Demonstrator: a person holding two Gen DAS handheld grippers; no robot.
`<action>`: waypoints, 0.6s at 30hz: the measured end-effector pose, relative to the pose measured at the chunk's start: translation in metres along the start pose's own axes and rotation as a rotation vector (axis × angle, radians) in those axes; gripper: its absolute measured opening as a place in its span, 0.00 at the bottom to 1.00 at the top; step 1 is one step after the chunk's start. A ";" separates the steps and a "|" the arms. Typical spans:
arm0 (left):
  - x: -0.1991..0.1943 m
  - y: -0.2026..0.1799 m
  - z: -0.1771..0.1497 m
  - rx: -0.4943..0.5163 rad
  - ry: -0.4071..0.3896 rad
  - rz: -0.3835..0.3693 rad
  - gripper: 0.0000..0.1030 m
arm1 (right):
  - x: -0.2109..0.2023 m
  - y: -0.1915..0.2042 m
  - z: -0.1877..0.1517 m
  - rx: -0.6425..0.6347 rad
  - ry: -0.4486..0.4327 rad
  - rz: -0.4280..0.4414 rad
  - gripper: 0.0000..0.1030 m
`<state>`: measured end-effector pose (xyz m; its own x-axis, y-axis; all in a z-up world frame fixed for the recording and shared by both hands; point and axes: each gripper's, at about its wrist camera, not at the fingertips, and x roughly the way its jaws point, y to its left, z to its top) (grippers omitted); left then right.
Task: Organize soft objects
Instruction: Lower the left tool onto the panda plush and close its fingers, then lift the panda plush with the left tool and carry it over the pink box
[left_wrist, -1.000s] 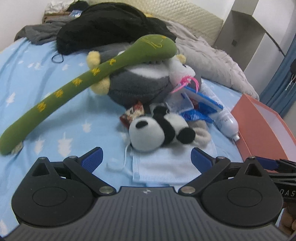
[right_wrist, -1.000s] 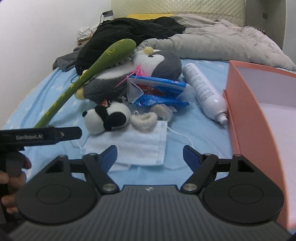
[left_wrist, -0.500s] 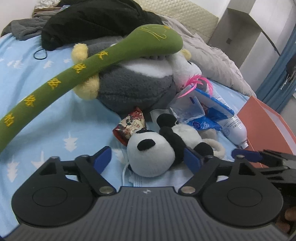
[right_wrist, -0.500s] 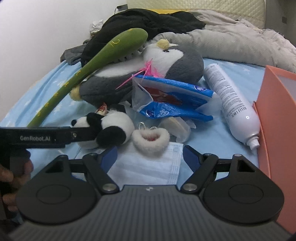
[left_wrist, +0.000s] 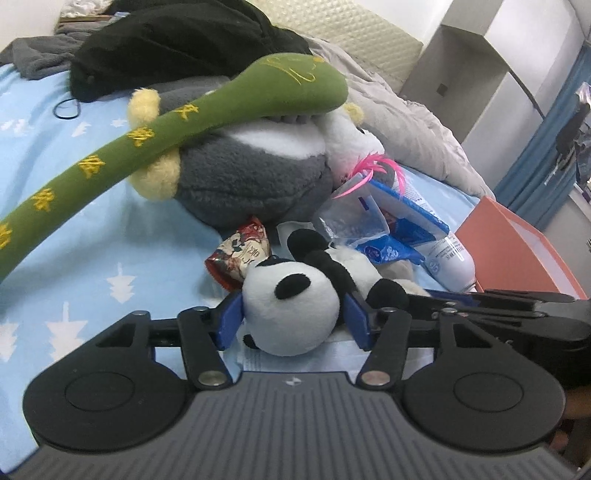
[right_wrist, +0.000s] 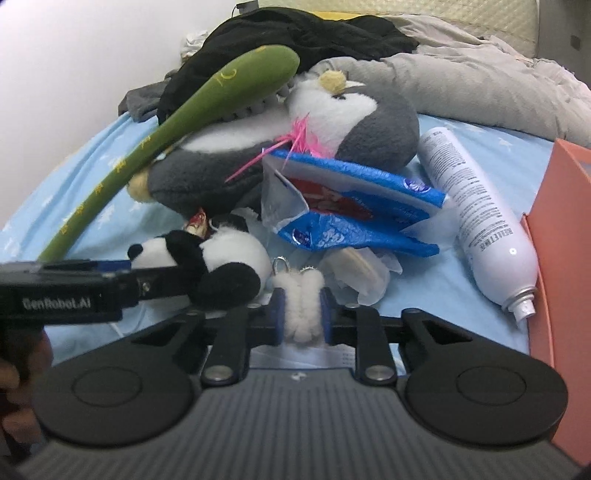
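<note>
My left gripper (left_wrist: 291, 319) is shut on the head of a small panda plush (left_wrist: 295, 306), which lies on the blue bed sheet; the panda also shows in the right wrist view (right_wrist: 221, 262). My right gripper (right_wrist: 301, 317) is shut on a white fluffy ring with metal clips (right_wrist: 301, 306), just right of the panda. A white face mask (right_wrist: 306, 356) lies under both grippers. Behind them lie a big grey penguin plush (left_wrist: 251, 173) and a long green plush stick (left_wrist: 177, 122) resting on it.
An orange box (right_wrist: 561, 236) stands at the right. A white spray can (right_wrist: 480, 218), blue plastic packets (right_wrist: 351, 199) and a snack wrapper (left_wrist: 240, 254) lie among the toys. Black clothes (left_wrist: 177, 40) and a grey blanket (right_wrist: 461, 85) lie at the back.
Both grippers moved forward and closed: the left onto the panda's head, the right onto the fluffy ring. Both were open before.
</note>
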<state>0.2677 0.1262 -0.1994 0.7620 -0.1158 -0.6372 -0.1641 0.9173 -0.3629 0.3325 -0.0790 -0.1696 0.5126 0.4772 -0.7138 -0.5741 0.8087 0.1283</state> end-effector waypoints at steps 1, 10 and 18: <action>-0.004 0.001 -0.002 -0.009 -0.005 0.003 0.58 | -0.004 0.001 0.001 -0.006 -0.002 -0.005 0.21; -0.043 -0.004 -0.011 -0.042 -0.057 0.045 0.56 | -0.049 0.018 0.002 -0.024 -0.075 -0.039 0.19; -0.082 -0.011 -0.038 -0.034 -0.059 0.056 0.56 | -0.088 0.028 -0.016 -0.010 -0.094 -0.068 0.19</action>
<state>0.1838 0.1112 -0.1689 0.7865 -0.0409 -0.6162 -0.2278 0.9082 -0.3511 0.2609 -0.1042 -0.1143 0.6079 0.4523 -0.6526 -0.5425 0.8368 0.0745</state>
